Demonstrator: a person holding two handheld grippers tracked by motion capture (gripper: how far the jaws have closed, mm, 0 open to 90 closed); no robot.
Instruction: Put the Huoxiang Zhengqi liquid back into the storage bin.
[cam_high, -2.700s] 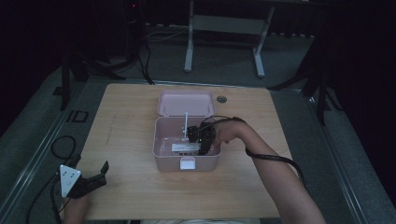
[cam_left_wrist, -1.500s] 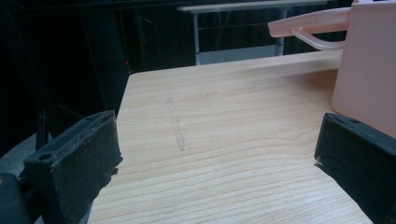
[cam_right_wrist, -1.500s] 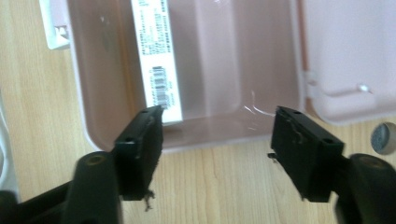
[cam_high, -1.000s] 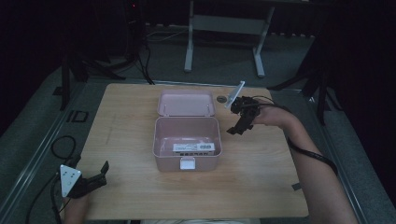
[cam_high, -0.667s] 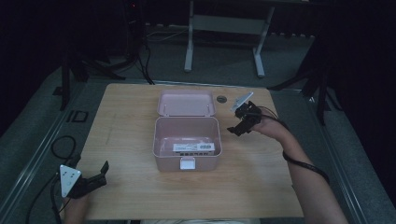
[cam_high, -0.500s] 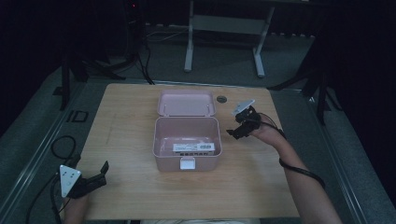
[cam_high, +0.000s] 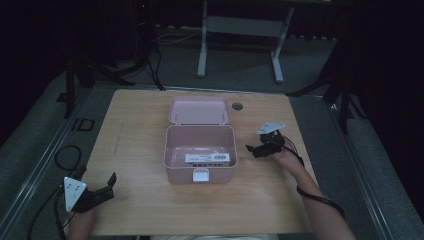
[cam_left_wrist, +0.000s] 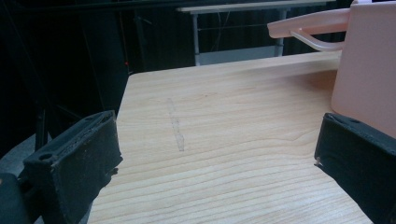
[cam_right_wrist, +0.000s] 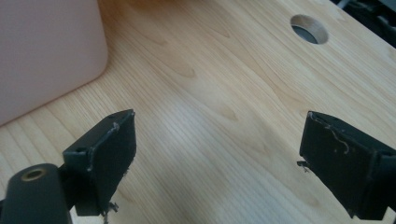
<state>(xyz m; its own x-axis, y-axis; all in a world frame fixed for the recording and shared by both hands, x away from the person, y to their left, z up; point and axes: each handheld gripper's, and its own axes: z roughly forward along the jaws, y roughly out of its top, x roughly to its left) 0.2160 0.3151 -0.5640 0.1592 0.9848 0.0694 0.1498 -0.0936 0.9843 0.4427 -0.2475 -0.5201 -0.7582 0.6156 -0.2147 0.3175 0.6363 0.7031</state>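
Open pink box (cam_high: 200, 154) at table (cam_high: 145, 125) centre, white packet (cam_high: 207, 158) inside — right gripper (cam_high: 254, 149), jaws wide and empty, has withdrawn to the box's right, suggesting placement is done — left gripper (cam_high: 107, 184) idle, wide, near corner.

Dim room, wooden bench (cam_high: 150, 125) on grey floor (cam_high: 240, 65)

The bench is pale wood with a round hole (cam_high: 237, 106) near its far edge. Beyond it stands a light metal frame (cam_high: 240, 30) on two legs; dark stands (cam_high: 75, 75) and cables (cam_high: 150, 55) sit at the left, and the back is black
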